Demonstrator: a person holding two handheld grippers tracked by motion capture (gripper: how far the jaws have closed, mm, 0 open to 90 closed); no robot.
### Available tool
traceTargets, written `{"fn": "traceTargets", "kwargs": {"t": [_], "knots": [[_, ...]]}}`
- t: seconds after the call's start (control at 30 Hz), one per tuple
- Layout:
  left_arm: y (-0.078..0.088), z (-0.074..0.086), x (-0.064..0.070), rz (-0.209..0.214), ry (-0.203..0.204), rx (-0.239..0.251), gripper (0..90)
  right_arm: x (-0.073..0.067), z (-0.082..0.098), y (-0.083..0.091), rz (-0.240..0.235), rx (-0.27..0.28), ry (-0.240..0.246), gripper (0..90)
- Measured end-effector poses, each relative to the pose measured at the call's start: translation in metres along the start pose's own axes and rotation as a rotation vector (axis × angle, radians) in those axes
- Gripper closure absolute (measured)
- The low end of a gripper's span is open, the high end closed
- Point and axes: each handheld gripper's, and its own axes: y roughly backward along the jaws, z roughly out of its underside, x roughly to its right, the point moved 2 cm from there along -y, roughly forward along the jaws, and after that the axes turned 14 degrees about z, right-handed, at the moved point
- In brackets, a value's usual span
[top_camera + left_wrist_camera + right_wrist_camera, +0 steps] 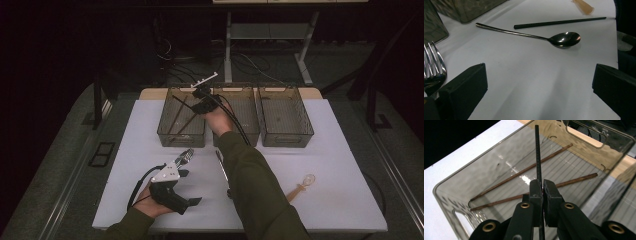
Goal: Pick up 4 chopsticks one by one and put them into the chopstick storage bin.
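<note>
While left gripper [186, 159] rests agape, right gripper [542, 185] clamps black chopstick [537, 152] over left bin [454, 185].

The counter [330, 150] is white-topped with a wooden strip along its far edge. Three smoky clear bins stand in a row at twelve o'clock: the left bin [165, 131], the middle bin [247, 137] and the right bin [287, 117]. A fork [186, 156] lies at about nine o'clock. A metal spoon [565, 39] and a black chopstick [560, 22] lie side by side near the centre, apart. A pale wooden spoon [302, 185] rests toward four o'clock, well apart from them.
</note>
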Motion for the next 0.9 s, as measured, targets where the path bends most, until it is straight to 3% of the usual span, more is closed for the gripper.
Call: {"fn": "traceTargets", "kwargs": {"t": [0.4,0.6,0.73,0.9], "knots": [[0.000,0.000,0.000,0.004,-0.003,-0.003,0.0,-0.016,-0.007,-0.016,0.004,-0.015,-0.010,84.9],[0.000,0.000,0.000,0.005,-0.003,-0.001,0.0,-0.011,-0.009,-0.007,0.008,0.036,-0.017,67.5],[0.000,0.000,0.000,0.003,-0.003,-0.003,0.0,-0.008,-0.008,0.001,-0.027,0.054,-0.029,56.6],[0.000,0.000,0.001,0.003,-0.002,0.003,0.0,-0.001,0.000,0.011,-0.055,0.074,-0.028,49.6]]}}
